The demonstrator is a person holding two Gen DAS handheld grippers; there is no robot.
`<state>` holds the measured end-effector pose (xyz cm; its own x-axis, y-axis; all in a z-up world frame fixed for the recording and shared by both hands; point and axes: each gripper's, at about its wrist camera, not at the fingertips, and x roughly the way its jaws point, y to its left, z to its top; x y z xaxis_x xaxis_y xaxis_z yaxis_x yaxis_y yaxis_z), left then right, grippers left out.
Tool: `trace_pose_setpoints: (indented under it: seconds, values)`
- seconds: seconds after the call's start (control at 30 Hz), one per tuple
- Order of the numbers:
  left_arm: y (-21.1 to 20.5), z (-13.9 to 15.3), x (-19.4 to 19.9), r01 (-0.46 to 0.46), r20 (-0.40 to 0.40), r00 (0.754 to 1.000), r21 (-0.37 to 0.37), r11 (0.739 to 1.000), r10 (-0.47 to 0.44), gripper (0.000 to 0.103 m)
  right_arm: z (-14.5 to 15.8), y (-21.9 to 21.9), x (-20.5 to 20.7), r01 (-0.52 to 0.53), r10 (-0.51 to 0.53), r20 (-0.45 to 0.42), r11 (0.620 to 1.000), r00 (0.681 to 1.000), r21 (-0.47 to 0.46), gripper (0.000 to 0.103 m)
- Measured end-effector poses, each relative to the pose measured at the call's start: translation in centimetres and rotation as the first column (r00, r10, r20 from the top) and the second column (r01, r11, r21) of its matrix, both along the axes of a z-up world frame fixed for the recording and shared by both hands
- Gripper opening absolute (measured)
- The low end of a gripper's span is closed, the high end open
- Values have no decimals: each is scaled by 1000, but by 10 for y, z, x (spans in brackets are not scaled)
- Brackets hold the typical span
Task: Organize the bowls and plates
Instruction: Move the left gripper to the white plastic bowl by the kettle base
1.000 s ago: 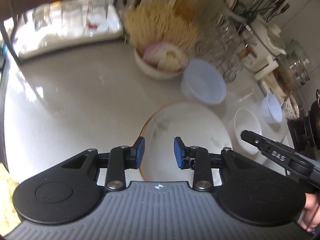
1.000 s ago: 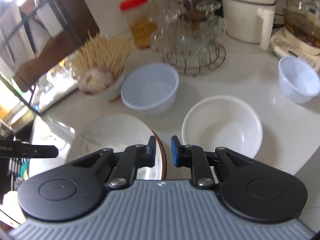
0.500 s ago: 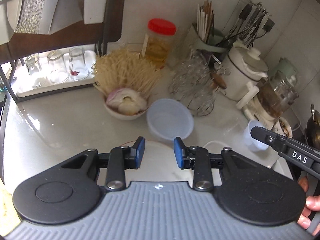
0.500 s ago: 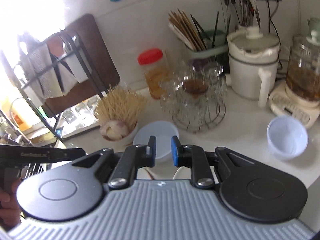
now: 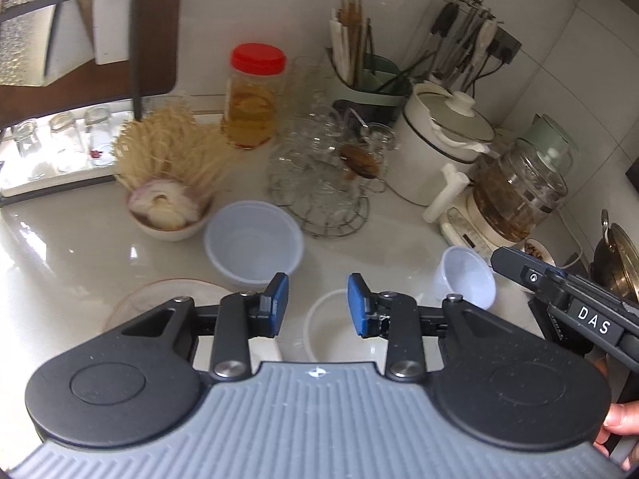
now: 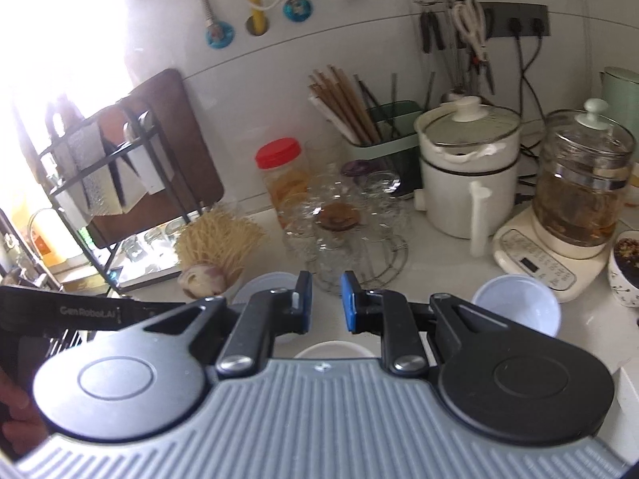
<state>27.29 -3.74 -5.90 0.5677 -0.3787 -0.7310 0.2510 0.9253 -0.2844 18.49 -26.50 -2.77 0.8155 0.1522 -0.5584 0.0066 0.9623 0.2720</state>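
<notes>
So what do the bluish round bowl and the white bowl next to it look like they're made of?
Bluish round bowl: probably plastic; thin, translucent, matte walls. White round bowl: likely glazed ceramic or melamine; opaque and glossy, though largely hidden behind the tool.

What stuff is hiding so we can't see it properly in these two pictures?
- White bowl: left view, near half behind the left claw; right view, only a rim sliver.
- Plate: left view, mostly covered by the claw's body.
- Glasses on the wire rack: blurred in both views, too blurred to count.
- Small dish: right view, cut off by the edge.
</notes>
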Motion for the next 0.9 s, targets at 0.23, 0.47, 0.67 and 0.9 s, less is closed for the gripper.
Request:
trace_pose_setpoints:
  seconds: [0.23,0.47,0.67,0.9]
  values:
    - [-41,-9,1,19,-11,1000,15,1000,-19,43,-12,-42,-9,76,-76,-34,997,997,-6,20]
    - [-90,-22,3,65,-24,998,20,998,-64,53,-27,-89,-18,156,-154,-54,988,987,22,49]
    - [-134,-35,5,106,-33,994,48,993,-104,57,-45,-128,-22,212,-208,-94,977,974,33,56]
    - [-172,-58,18,154,-70,986,50,987,-151,61,-72,-171,-24,285,-269,-153,954,951,91,81]
